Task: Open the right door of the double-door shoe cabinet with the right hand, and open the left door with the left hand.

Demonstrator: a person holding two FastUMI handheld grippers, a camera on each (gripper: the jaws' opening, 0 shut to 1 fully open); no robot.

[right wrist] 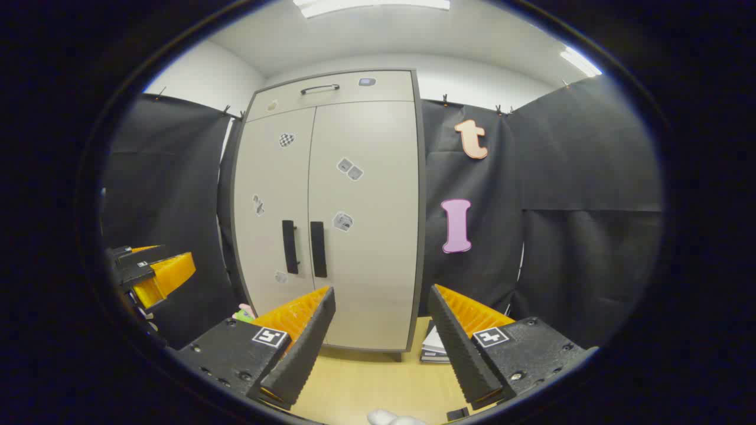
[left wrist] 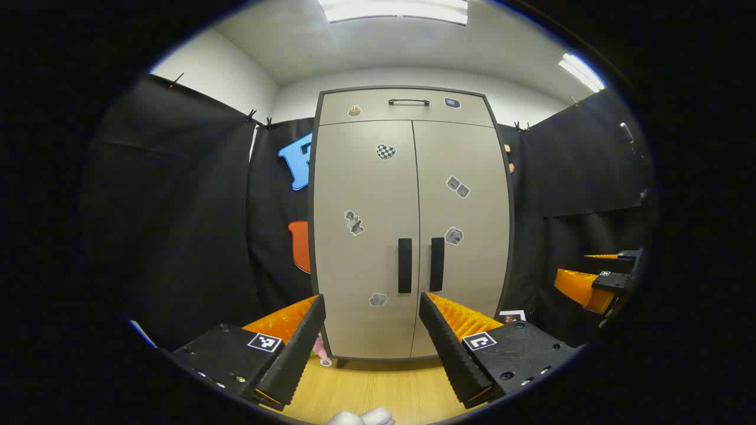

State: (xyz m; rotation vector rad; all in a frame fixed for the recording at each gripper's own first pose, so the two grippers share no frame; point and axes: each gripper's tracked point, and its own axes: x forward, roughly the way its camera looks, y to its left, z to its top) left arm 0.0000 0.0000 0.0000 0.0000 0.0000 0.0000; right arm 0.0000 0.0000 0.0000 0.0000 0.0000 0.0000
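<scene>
In the left gripper view the shoe cabinet (left wrist: 411, 224) stands upright at centre, tall axis vertical, facing the camera, both doors closed. The left door (left wrist: 363, 236) and right door (left wrist: 463, 236) meet at a vertical seam, with the left handle (left wrist: 404, 265) and right handle (left wrist: 437, 264) just beside it, both upright bars. A top drawer (left wrist: 407, 106) carries a horizontal pull. The left gripper (left wrist: 372, 307) hangs in front, well apart from the doors, jaws spread wide with nothing between them. Bare wooden floor (left wrist: 378, 389) lies between gripper and cabinet. Black cloth flanks both cabinet sides closely. The right gripper (left wrist: 596, 283) shows at the far right edge.

In the right gripper view the cabinet (right wrist: 331, 212) sits left of centre, turned slightly, doors shut, handles upright. The right gripper (right wrist: 381, 301) has its jaws spread, empty, well apart from the doors. A stack of papers (right wrist: 434, 348) lies on the floor by the cabinet's right foot; a small pink and green object (right wrist: 243, 313) lies by its left foot. The left gripper (right wrist: 156, 274) shows at the left edge.
</scene>
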